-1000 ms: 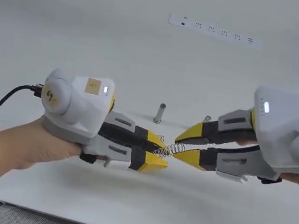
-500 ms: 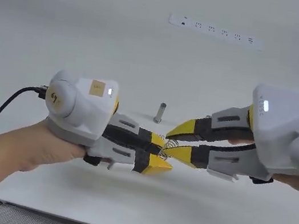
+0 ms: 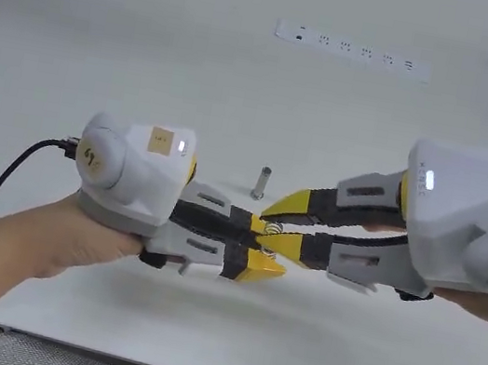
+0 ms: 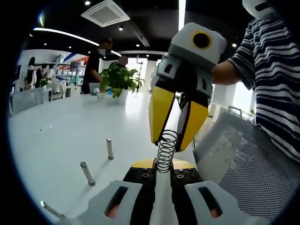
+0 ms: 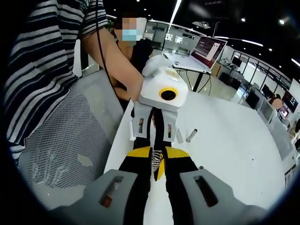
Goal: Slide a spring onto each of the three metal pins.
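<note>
My left gripper (image 3: 263, 245) is shut on the base of a small steel spring (image 3: 275, 232), which stands out past its yellow tips. In the left gripper view the spring (image 4: 166, 151) rises from my left gripper (image 4: 161, 165). There my right gripper (image 4: 168, 143) faces it, open, with one yellow finger on each side of the spring's free end. In the head view my right gripper (image 3: 275, 231) comes in from the right. A metal pin (image 3: 261, 183) stands on the white table just behind the tips. Three pins (image 4: 109, 148) (image 4: 87, 173) (image 4: 49, 209) stand in a row.
A white power strip (image 3: 352, 51) lies far back on the table (image 3: 152, 62). Another spring (image 5: 179, 136) and a pin (image 5: 191, 135) show on the table beyond the jaws. A mesh chair back (image 4: 243, 159) is beside the table's edge.
My right gripper has moved left until its open fingers straddle the spring held by my left gripper. The left gripper has edged slightly right.
</note>
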